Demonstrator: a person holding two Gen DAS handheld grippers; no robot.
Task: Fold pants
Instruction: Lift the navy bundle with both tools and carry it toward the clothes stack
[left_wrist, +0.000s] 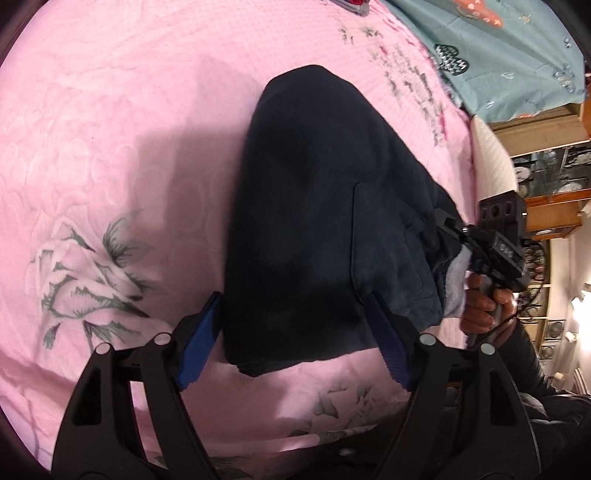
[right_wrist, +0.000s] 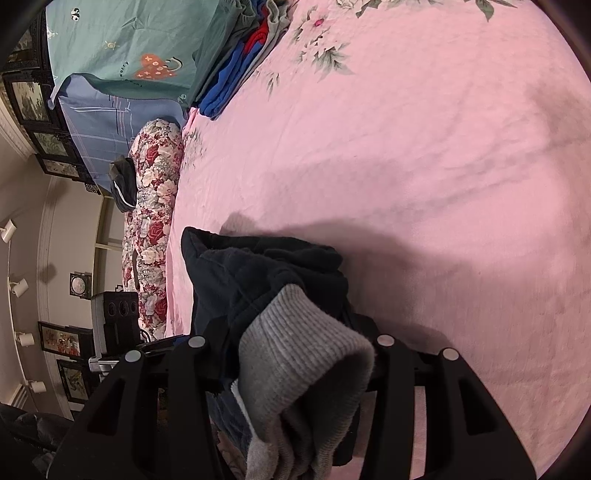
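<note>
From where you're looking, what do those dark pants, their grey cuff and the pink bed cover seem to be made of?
The dark pants look like soft, matte fleece or sweatshirt knit: thick folds, a slightly fuzzy surface, no sheen. The grey cuff is clearly ribbed knit, probably stretchy cotton blend; its ridges run in parallel lines. The pink bed cover looks like woven cotton with a raised, quilted texture and printed flowers, though the fibre cannot be told.
</note>
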